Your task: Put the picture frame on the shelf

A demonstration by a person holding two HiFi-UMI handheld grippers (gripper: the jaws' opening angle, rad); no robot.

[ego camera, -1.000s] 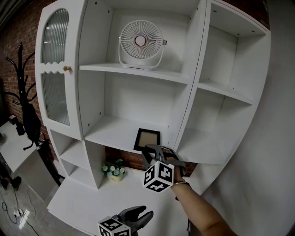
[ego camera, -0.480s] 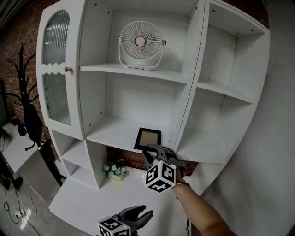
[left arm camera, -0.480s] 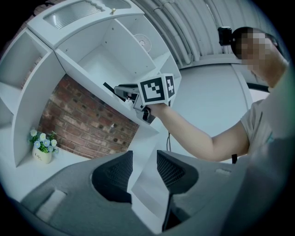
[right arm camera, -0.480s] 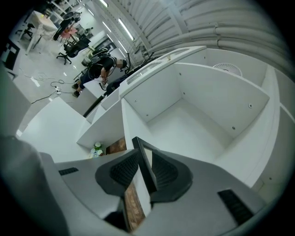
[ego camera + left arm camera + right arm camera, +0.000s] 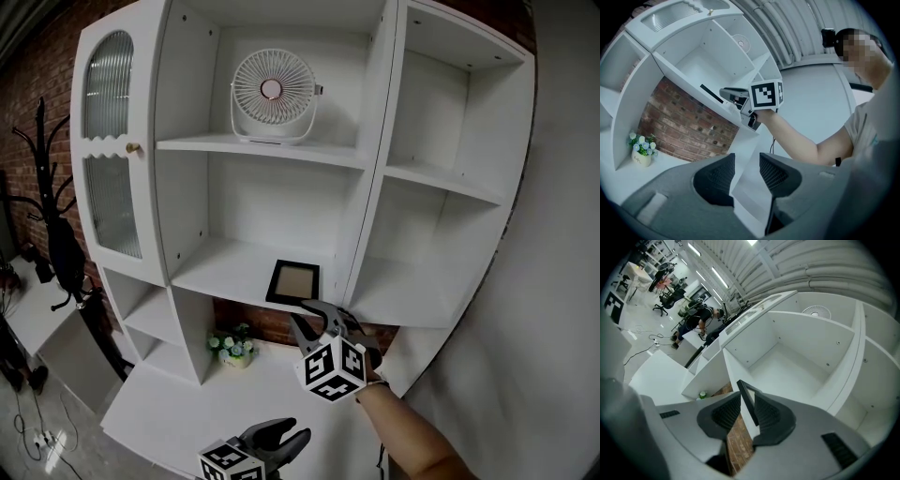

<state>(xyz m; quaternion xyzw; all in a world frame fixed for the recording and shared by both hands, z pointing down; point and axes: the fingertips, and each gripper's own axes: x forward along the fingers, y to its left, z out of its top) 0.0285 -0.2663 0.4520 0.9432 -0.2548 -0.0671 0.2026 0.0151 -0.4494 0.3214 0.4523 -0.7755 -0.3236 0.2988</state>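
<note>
Black picture frame sits clamped in the right hand-held gripper.

A black picture frame shows against the white shelf, white fan and red-brown brick wall.

In the head view your right gripper covers the lower right corner of the picture frame, so you cannot tell whether it rests on the shelf. That view's bottom edge cuts off your left gripper. In the right gripper view the jaws hide the picture frame's lower part, and the distant person is too small to make out.
</note>
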